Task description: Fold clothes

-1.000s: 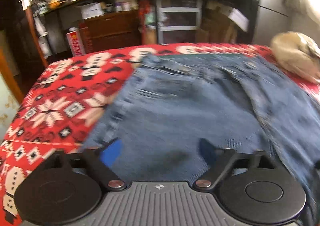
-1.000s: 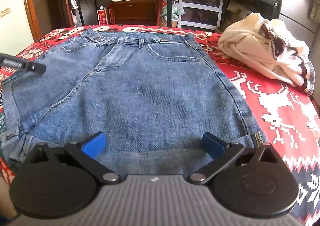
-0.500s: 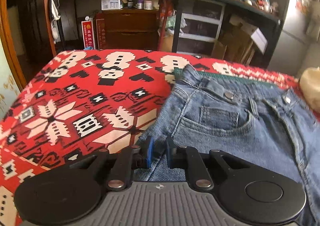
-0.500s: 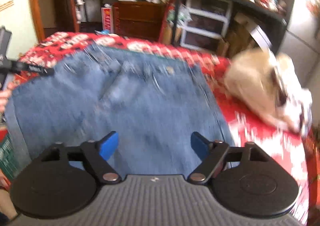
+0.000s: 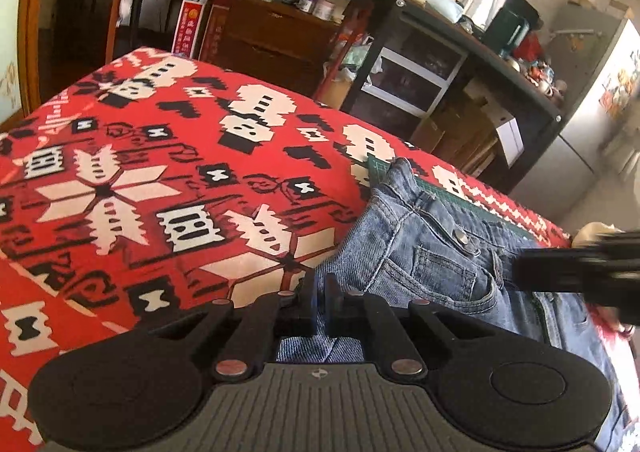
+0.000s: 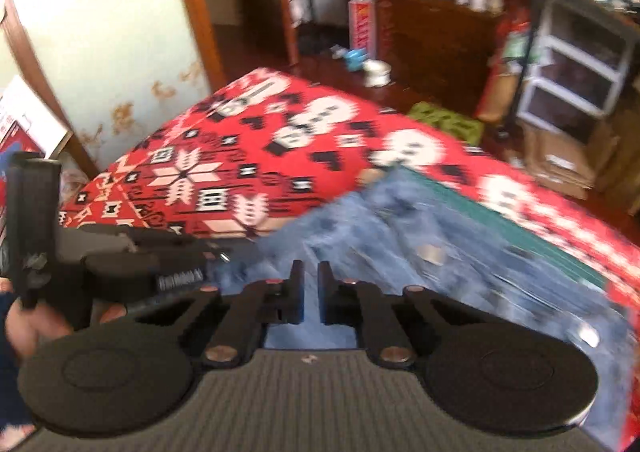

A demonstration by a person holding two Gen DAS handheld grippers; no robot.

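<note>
Blue denim jeans (image 5: 440, 264) lie waistband-up on a red patterned blanket (image 5: 120, 188). My left gripper (image 5: 320, 302) is shut on the jeans' left side edge, below the front pocket. In the right wrist view, which is motion-blurred, the jeans (image 6: 400, 244) look partly lifted. There my right gripper (image 6: 310, 294) is shut on denim, and its fingers stand a narrow gap apart. The left gripper (image 6: 120, 268) shows just to its left, held by a hand (image 6: 24, 324). The right gripper's dark blurred body (image 5: 580, 268) crosses the jeans at the right.
A green mat (image 5: 378, 166) peeks out under the waistband. A cream garment (image 5: 592, 230) sits at the far right. Beyond the bed edge stand a wooden cabinet (image 5: 272, 36), plastic drawers (image 5: 412, 72) and cardboard boxes (image 6: 560, 156). A papered wall (image 6: 100, 32) is at the left.
My left gripper went from open to shut on the jeans' side edge and stays there. My right gripper shut on the denim and swung left, up close to the left gripper.
</note>
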